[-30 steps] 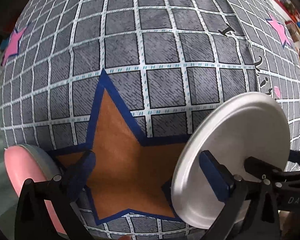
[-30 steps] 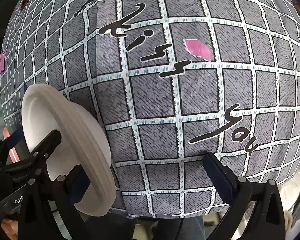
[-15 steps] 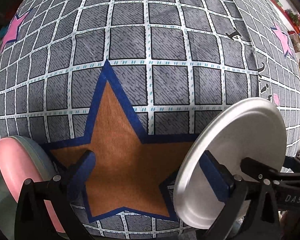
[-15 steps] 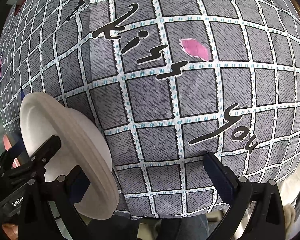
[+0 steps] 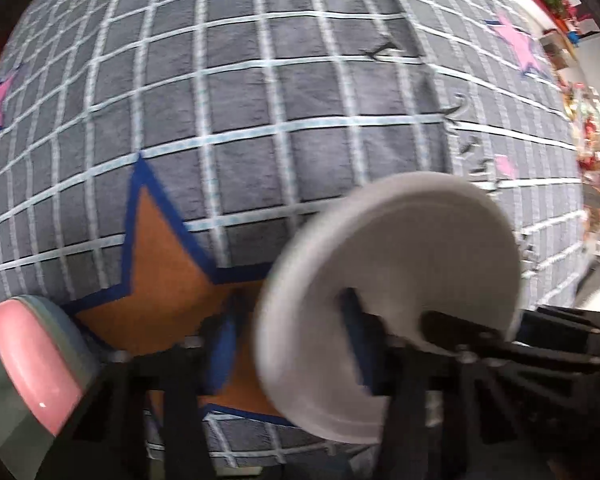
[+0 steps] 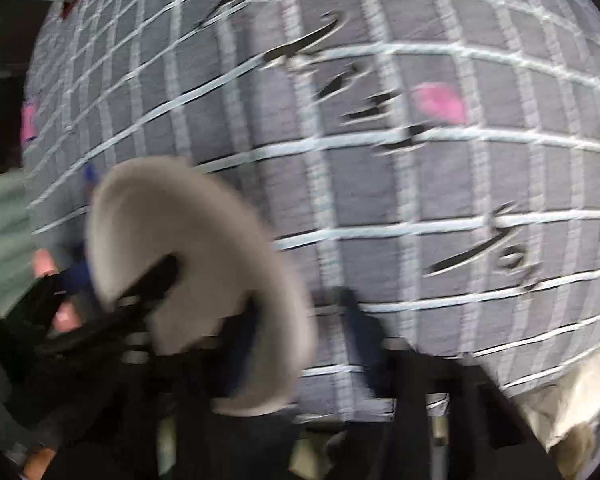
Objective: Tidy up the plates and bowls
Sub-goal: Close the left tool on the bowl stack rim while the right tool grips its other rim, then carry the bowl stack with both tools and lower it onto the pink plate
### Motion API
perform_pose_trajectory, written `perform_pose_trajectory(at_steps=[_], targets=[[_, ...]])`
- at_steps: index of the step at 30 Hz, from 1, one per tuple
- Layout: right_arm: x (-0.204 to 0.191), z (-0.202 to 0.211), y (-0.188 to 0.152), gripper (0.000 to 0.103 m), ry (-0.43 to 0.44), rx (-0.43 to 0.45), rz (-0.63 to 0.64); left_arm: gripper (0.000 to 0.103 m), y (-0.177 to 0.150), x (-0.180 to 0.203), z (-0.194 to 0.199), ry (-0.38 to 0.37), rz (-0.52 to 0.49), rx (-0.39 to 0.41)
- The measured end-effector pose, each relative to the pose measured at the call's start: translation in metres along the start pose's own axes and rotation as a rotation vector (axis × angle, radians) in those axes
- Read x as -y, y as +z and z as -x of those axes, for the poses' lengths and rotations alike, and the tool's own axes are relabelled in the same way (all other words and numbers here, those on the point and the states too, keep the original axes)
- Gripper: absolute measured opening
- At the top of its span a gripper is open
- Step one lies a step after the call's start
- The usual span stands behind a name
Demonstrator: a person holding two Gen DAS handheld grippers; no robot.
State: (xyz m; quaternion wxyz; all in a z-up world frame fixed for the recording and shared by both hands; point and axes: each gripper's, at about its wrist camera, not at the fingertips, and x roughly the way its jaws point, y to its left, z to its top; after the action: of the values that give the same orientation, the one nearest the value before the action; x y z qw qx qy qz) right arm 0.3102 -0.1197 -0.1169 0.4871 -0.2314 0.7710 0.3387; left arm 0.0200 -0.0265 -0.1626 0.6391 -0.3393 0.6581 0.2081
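- The left claw (image 5: 290,332), its jaws just closing, points down at the cloth (image 5: 300,120), with the near rim of the plate (image 5: 400,248) between its fingers.
- The plate stands on edge above the cloth, stretching ahead and to the right of this claw.
- The right claw (image 6: 300,328), jaws also just closing, takes the same plate from the other side; there the plate lies to its left.
- A bowl (image 5: 32,360) lies to the left of the left claw, at the cloth's near edge.
- The star patch (image 5: 160,280) lies directly under the left claw.
- The lettering (image 6: 360,100) lies ahead of the right claw.
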Motion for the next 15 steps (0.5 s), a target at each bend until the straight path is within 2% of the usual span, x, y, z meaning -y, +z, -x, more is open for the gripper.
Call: perform_pose_trajectory(at_steps=[1, 4, 9, 15], targets=[[-0.002, -0.002, 0.0, 0.026, 0.018, -0.014, -0.012, 0.038, 0.001, 0.002, 0.0, 0.007, -0.002, -0.008], [-0.008, 0.001, -0.001, 0.026, -0.023, -0.007, 0.014, 0.039, -0.001, 0.002, 0.004, -0.002, -0.001, -0.004], [-0.024, 0.004, -0.011, 0.026, -0.03, -0.02, 0.046, 0.039, -0.007, -0.006, 0.023, 0.007, 0.021, 0.026], [-0.061, 0.015, -0.011, 0.026, -0.039, -0.009, 0.101, 0.039, -0.009, -0.034, 0.052, 0.01, 0.068, 0.082]])
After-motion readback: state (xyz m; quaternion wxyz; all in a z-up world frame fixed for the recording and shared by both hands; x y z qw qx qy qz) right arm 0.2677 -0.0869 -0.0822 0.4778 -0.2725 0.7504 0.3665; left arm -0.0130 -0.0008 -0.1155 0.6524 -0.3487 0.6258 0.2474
